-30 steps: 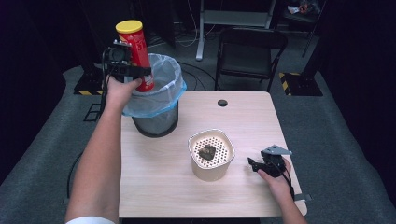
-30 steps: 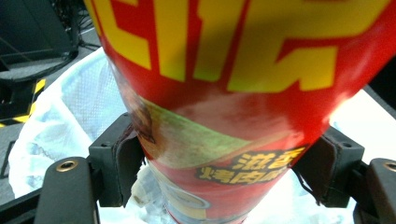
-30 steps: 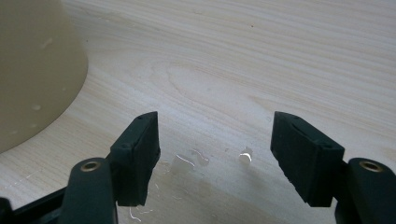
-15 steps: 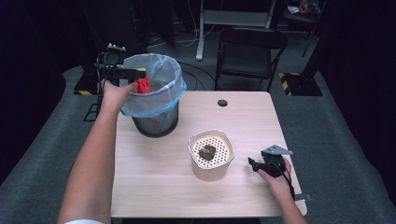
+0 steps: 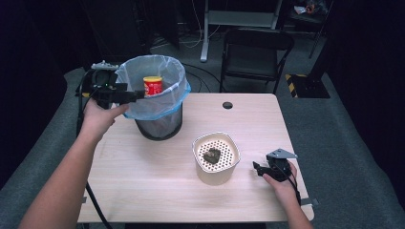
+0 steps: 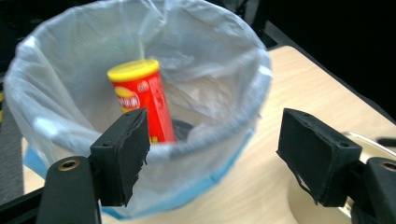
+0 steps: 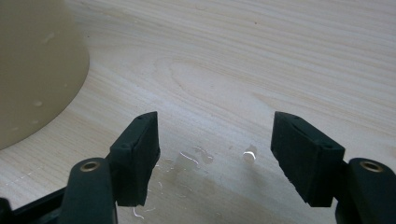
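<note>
A red chip can (image 5: pixel 153 85) with a yellow lid stands tilted inside the mesh bin (image 5: pixel 160 126), which is lined with a clear bag (image 5: pixel 165 67). My left gripper (image 5: pixel 136 97) hovers at the bin's left rim, open, with nothing between its jaws. In the left gripper view the can (image 6: pixel 140 100) rests free inside the bag (image 6: pixel 224 60), beyond my open left gripper (image 6: pixel 212 154). My right gripper (image 5: pixel 260 169) rests low on the table at the right, open. In the right gripper view that gripper (image 7: pixel 215 149) stands over bare wood.
A cream perforated bowl (image 5: pixel 216 160) with a dark lump (image 5: pixel 211 155) in it stands left of the right gripper; its wall (image 7: pixel 32 70) is close by. Water drops (image 7: pixel 194 156) lie on the table (image 5: pixel 143 171). A round hole (image 5: pixel 227 105) and a chair (image 5: pixel 258 47) are farther back.
The left gripper held the can above the bin, lowered it in and let it go. It has drawn back to the left of the rim. The right hand has kept still.
</note>
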Available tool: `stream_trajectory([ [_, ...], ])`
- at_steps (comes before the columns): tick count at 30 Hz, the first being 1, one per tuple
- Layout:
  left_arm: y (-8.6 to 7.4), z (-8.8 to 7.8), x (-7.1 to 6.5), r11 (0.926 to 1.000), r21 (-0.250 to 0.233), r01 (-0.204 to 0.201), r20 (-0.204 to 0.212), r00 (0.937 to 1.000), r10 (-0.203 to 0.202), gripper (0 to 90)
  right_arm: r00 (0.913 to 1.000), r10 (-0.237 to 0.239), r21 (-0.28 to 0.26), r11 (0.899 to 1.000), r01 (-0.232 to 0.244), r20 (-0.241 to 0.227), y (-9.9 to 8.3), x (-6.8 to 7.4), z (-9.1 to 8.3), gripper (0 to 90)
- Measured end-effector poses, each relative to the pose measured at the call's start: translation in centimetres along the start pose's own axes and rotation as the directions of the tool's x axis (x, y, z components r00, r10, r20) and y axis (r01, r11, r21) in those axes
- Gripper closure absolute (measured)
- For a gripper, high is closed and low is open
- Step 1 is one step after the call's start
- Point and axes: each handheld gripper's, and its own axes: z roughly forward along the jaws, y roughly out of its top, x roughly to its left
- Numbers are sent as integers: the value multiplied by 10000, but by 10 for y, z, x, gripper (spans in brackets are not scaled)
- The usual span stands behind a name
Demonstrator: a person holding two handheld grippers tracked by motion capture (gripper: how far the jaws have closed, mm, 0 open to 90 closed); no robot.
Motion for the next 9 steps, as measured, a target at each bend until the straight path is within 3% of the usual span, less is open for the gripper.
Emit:
stream_trajectory([
  [7,-41,-3,-6,9994,281,-212,706,9973,192,264,10000,39,35,10000,-39,-17,-1,1,0,321],
  [9,-48,-2,-6,9991,302,-281,715,9971,259,258,9999,99,23,9999,-99,-36,-1,1,0,320],
])
